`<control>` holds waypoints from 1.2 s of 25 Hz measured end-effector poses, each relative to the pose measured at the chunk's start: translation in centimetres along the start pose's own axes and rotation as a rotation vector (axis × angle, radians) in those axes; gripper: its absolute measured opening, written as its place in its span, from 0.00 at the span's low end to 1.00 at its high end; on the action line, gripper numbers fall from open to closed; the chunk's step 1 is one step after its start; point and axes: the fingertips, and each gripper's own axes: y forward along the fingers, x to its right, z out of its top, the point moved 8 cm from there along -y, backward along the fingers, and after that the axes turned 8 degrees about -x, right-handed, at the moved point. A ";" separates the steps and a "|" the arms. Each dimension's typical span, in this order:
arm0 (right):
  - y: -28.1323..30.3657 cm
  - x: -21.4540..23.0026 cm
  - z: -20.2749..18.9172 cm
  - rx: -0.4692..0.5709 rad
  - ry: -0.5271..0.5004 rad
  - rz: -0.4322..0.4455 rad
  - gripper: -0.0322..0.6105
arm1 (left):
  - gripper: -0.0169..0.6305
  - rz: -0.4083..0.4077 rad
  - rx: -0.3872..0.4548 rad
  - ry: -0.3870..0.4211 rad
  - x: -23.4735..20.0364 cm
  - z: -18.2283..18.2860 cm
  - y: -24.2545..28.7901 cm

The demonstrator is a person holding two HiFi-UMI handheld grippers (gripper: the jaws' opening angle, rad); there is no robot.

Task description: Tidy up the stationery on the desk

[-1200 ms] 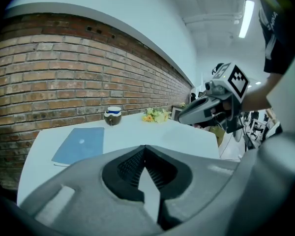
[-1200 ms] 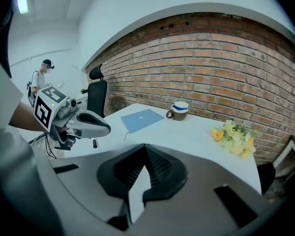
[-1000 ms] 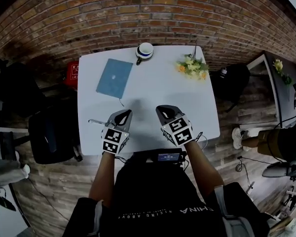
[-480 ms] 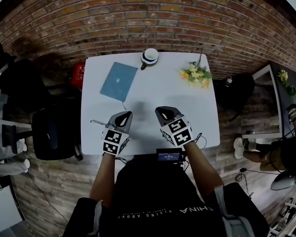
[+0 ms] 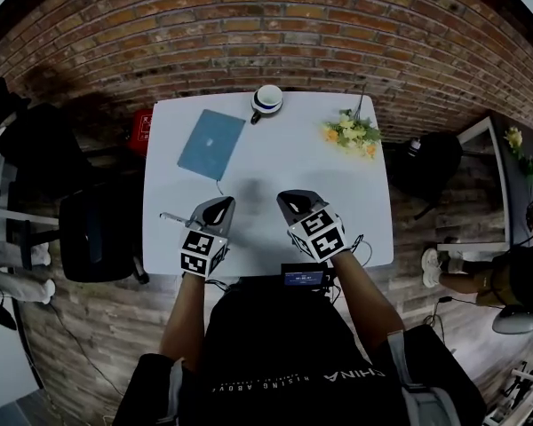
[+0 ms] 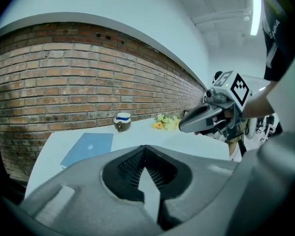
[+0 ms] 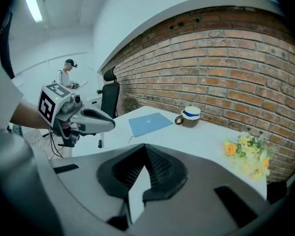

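I held my left gripper (image 5: 218, 206) and right gripper (image 5: 290, 199) side by side over the near desk (image 5: 266, 162), both with jaws closed on nothing. What looked like a pen (image 5: 171, 219) lay just beside my left gripper, and the blue notebook (image 5: 211, 144) lay farther back.

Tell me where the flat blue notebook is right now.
In the head view, the flat blue notebook lies at the far left of the white desk, just left of the blue-striped mug.

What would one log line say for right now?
left gripper: jaws shut, empty | right gripper: jaws shut, empty | pen: lying beside left gripper | notebook: lying flat, untouched
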 end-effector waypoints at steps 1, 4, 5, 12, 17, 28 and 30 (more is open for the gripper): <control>0.0 0.2 0.0 -0.006 -0.009 0.012 0.06 | 0.03 0.009 -0.007 0.000 0.0 0.1 0.1; 0.3 0.7 0.3 -0.018 -0.045 0.046 0.06 | 0.03 0.057 -0.030 -0.015 -0.6 0.5 -0.1; 0.6 0.8 0.5 -0.022 -0.057 0.054 0.06 | 0.03 0.078 -0.039 -0.025 -1.0 0.6 -0.2; 4.1 0.8 3.0 -0.033 -0.068 0.079 0.06 | 0.03 0.159 -0.092 -0.064 -5.5 0.8 -0.6; 9.0 0.2 5.3 -0.052 -0.014 0.053 0.06 | 0.03 0.150 -0.138 -0.062 -10.4 0.5 0.6; 18.7 0.2 7.3 -0.120 0.147 0.045 0.26 | 0.27 0.115 -0.286 -0.078 -20.5 -2.0 6.3; 19.7 0.1 7.3 -0.129 0.177 0.039 0.28 | 0.28 0.125 -0.303 -0.095 -21.4 -2.7 7.0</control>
